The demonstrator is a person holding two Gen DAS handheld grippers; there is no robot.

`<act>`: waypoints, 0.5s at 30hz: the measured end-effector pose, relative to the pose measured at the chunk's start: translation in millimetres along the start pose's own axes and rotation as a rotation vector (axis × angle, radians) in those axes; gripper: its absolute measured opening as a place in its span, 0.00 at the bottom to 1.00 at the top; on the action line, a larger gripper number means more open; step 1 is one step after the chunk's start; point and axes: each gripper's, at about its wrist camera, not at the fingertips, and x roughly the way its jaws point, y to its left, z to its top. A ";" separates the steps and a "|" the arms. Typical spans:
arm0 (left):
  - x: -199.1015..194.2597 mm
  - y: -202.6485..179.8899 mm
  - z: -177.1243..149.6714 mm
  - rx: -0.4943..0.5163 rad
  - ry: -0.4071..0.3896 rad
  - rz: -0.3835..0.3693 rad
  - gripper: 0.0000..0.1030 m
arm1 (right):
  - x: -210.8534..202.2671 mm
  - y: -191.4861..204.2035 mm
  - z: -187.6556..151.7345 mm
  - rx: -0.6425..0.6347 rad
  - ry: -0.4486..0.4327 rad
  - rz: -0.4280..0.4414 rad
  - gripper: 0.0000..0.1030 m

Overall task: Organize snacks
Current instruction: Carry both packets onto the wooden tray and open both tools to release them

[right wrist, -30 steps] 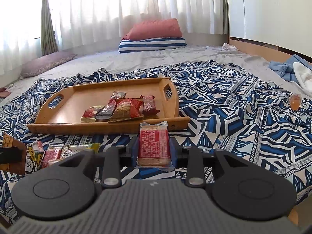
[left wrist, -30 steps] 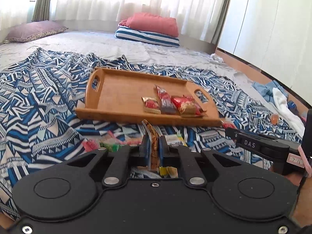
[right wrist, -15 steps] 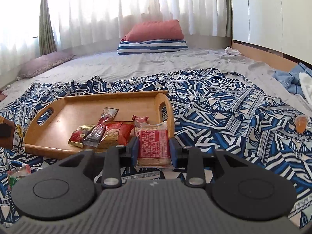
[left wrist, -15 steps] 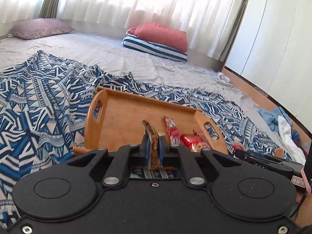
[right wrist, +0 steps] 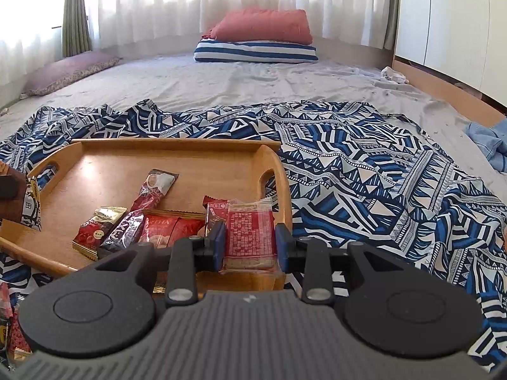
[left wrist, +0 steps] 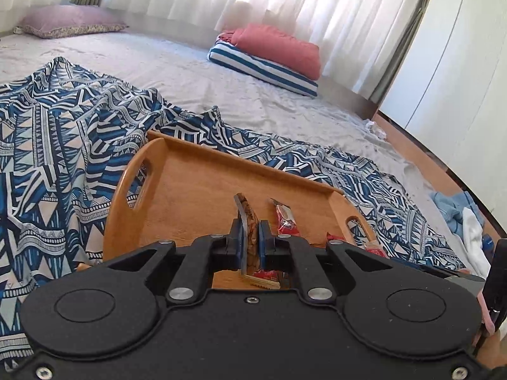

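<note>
Over the wooden tray (right wrist: 95,171), right claw (right wrist: 249,243) grips a red-printed clear packet (right wrist: 248,237); left claw (left wrist: 250,243) pinches a brown wrapper (left wrist: 248,221).

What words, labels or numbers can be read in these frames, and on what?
Nothing reads with certainty.
Red and clear packet in the right gripper: rows of small print, too small to read.
Red wrappers on the wooden tray: lettering, blurred.
Long dark red packet: lettering, unreadable.
Brown packet in the left gripper: seen edge-on, no readable text.
</note>
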 end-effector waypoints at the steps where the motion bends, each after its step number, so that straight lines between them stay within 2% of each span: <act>1: 4.6 1.2 -0.4 -0.003 0.004 0.002 0.08 | 3.4 0.6 0.2 -0.002 0.006 -0.003 0.37; 15: 41.2 16.8 -5.1 -0.062 0.033 0.008 0.08 | 27.6 3.4 -2.6 0.046 0.040 0.041 0.37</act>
